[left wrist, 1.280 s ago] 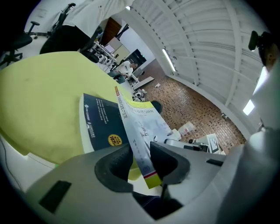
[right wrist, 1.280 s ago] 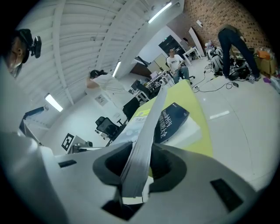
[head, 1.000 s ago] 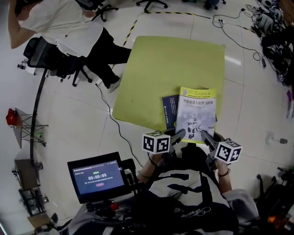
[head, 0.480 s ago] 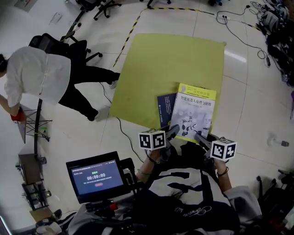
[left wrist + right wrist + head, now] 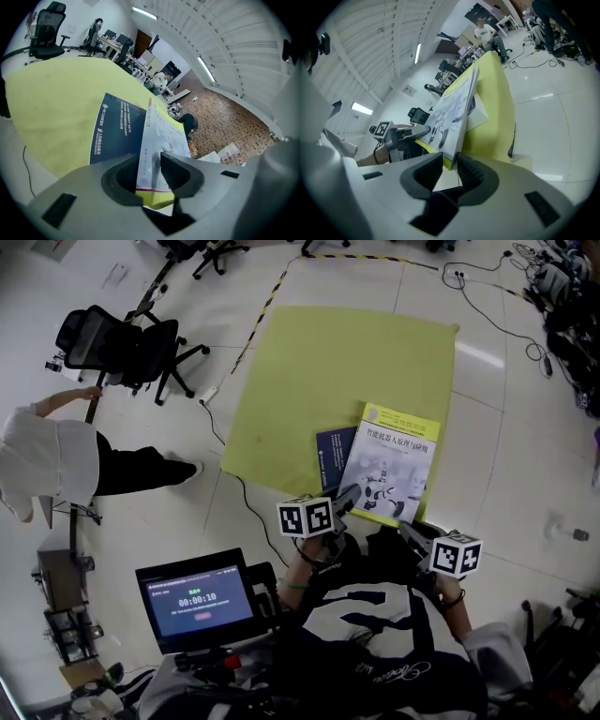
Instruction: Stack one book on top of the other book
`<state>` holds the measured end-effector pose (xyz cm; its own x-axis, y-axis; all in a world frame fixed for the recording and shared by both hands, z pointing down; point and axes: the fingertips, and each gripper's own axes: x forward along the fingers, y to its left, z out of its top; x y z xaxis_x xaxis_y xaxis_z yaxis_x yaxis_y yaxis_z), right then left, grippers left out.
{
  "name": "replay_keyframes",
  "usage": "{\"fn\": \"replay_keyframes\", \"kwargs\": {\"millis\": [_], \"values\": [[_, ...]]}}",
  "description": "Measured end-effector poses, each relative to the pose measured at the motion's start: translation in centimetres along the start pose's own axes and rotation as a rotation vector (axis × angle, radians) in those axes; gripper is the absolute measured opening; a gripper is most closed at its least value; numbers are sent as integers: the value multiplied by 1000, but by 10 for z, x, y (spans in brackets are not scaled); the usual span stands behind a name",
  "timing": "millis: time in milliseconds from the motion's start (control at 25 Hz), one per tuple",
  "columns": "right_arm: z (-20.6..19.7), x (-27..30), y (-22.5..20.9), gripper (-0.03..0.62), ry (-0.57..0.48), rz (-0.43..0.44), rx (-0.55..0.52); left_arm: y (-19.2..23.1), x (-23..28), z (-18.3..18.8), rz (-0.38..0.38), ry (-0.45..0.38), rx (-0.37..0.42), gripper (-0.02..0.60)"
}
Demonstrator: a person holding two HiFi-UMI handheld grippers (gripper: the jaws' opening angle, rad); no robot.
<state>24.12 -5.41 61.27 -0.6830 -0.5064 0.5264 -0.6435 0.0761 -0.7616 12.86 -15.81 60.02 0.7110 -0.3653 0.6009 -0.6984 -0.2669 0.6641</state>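
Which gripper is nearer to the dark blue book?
Left. Both hold the yellow-white book. The left gripper, jaws just opening, is beside the dark blue book; the right gripper, jaws just closing, is farther right.

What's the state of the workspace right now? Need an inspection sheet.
Surface: yellow-green top, holds only the two books.
Job's things: white and yellow book, near edge raised, overlaps the right edge of the dark blue book, which lies flat; not squarely stacked yet.
Clutter: nothing seen.
Grippers: left gripper and right gripper each clamp the white and yellow book's near edge; left jaws have just opened slightly, right jaws have just closed further.
Cables: floor cable by the top's left edge; more cables past its far right corner.
Surroundings: office chair, person in white top, timer screen.
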Motion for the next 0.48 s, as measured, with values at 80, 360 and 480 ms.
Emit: {"fn": "replay_keyframes", "kwargs": {"millis": [80, 360, 480], "values": [[1, 1, 1, 91, 12, -7, -23, 1, -1, 0, 20, 1, 17, 114], [2, 0, 4, 77, -29, -17, -8, 9, -7, 0, 182, 8, 171, 161], [3, -1, 6, 77, -44, -11, 8, 14, -21, 2, 278, 3, 284, 167]]}}
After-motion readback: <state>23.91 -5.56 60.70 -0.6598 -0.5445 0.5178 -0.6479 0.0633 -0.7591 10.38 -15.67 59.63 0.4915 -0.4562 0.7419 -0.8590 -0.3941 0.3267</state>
